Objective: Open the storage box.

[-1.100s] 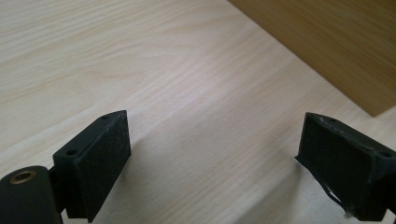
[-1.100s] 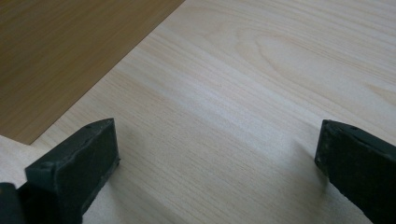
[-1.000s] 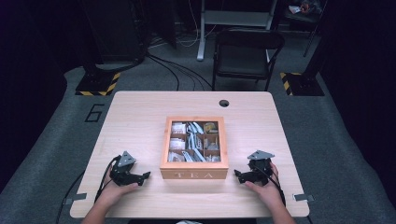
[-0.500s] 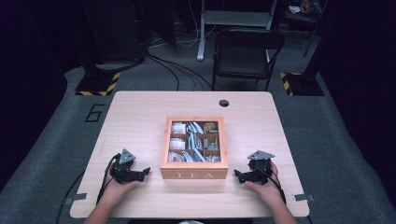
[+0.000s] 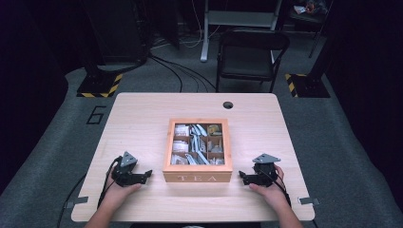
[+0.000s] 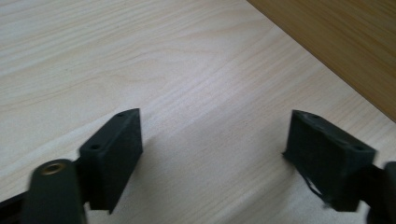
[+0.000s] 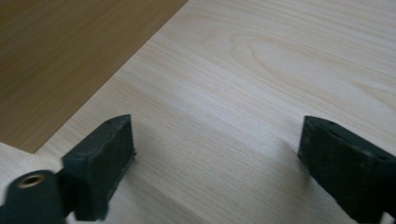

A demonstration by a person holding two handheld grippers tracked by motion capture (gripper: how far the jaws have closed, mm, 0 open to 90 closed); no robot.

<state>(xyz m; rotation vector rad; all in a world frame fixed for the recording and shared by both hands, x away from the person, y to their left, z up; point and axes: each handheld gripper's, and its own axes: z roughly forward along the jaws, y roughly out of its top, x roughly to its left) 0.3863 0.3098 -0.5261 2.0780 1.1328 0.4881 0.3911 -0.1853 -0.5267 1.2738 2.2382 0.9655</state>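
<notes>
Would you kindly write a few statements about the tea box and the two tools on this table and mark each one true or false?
1. The tea box sits between the two tools on the table. True.
2. The left tool is shut on a tea bag. False: its jaws stand wide apart over bare wood, holding nothing.
3. The box shows compartments holding packets through its top. True.
4. The right tool rests inside the box. False: it lies on the table beside the box's front right corner, jaws open.
5. A chair stands on the floor beyond the table's far edge. True.
6. The word on the box's front reads COFFEE. False: it reads TEA.
</notes>
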